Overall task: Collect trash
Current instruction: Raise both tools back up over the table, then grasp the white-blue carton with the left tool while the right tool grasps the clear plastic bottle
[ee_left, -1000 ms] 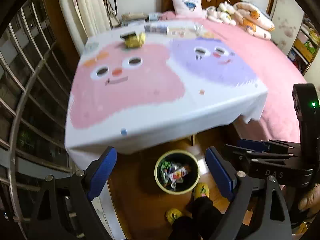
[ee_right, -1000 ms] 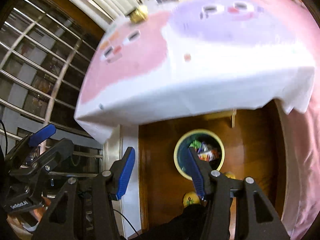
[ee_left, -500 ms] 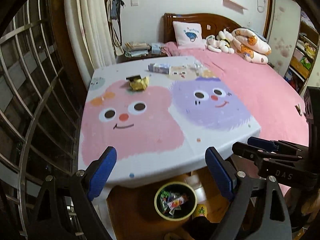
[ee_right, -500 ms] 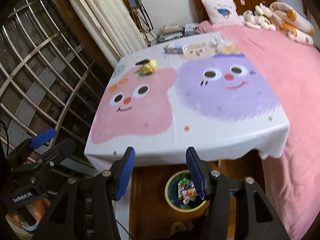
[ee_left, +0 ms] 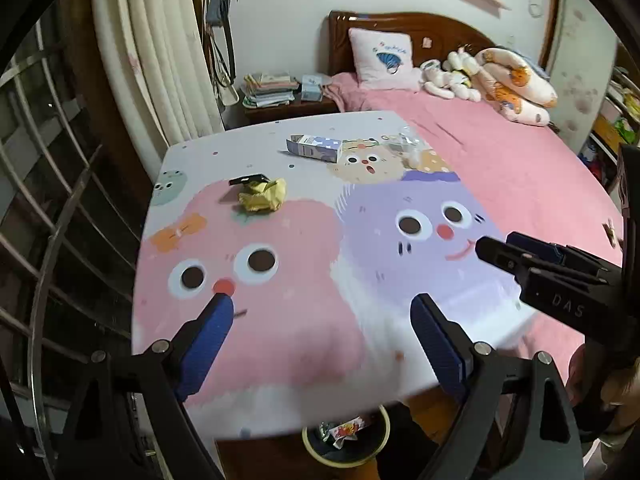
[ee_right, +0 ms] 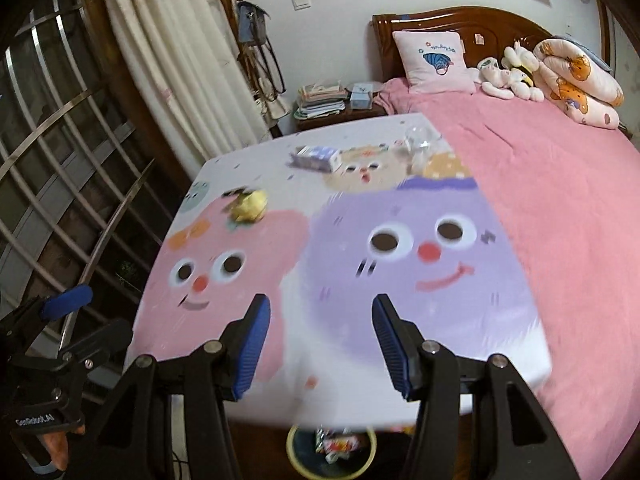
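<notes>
Both of my grippers have swung up from the floor since a second ago: then the bin filled the middle of each view, and now it has slid to the bottom edge while the tabletop fills the frame. My left gripper point(ee_left: 320, 344) stands with its blue pads wide apart and nothing between them. My right gripper point(ee_right: 318, 336) has its pads apart too, at a narrower gap, also holding nothing. Below them, half hidden under the table's near edge, sits the yellow-rimmed trash bin point(ee_left: 316, 446) on the wooden floor, with colourful wrappers point(ee_left: 346, 428) inside.

Past my fingertips lies the cartoon tablecloth point(ee_left: 288, 340), a pink face on the left and a purple face on the right. Farther back on the pink face rests a crumpled yellow wad point(ee_left: 262, 196) with a small black piece touching its upper left. Well beyond it, near the far edge, a small purple and white carton point(ee_left: 314, 146) lies on its side, and just to its right is a clear crumpled plastic item point(ee_right: 420, 140), blurred in both views.

Behind the table are a nightstand stacked with papers point(ee_left: 270, 88), a white curtain point(ee_left: 152, 60), and the pink bed point(ee_left: 520, 160) with a pillow point(ee_left: 380, 60) and stuffed toys point(ee_left: 450, 74) against the wooden headboard.
</notes>
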### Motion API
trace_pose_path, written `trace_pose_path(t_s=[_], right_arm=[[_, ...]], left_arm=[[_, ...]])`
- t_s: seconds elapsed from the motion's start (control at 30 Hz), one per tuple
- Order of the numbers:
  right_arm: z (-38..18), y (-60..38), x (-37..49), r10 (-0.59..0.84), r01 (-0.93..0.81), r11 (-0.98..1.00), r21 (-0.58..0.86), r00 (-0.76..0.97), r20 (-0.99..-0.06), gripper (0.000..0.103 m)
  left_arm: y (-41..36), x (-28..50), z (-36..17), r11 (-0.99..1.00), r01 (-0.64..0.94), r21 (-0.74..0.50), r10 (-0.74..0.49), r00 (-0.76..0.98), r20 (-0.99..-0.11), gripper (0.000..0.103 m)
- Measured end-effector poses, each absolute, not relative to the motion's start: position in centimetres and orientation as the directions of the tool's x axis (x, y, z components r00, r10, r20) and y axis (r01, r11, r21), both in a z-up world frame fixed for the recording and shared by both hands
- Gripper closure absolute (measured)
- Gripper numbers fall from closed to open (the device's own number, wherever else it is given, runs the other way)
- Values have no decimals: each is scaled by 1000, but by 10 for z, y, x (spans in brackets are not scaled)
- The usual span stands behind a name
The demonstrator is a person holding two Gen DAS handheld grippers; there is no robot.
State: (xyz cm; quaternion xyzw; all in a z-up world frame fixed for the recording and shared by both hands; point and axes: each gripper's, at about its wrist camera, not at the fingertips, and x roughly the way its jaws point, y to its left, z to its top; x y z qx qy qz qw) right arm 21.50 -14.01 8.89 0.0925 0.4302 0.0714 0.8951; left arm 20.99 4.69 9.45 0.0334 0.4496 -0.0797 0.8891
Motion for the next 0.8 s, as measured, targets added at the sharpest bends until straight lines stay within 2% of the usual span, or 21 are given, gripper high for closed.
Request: trace_pose_path(t_s=[0.17, 0.23, 0.3, 0.57, 0.8], right_arm=[[74, -179, 302, 196, -32, 975, 220, 597, -778, 49], [67, -195, 338, 190, -22, 975, 219, 582, -791, 39], [63, -205, 364, 181, -17, 977, 210, 580, -794, 33], [25, -239, 487, 152, -2, 984, 180, 546, -824, 32], [-29, -245, 538, 168, 22, 980, 199, 448, -878, 32]], left_arm=[[18, 293, 88, 994, 111, -2, -63, 551, -832, 14], [7, 323, 85, 996, 94, -1, -51, 534, -844, 14], [-4, 361, 82, 997, 77, -9, -47, 510, -859, 14], [-28, 490, 53, 999, -6, -54, -45, 458, -888, 14], [-34, 570, 13, 988, -114, -104, -51, 391, -919, 14]])
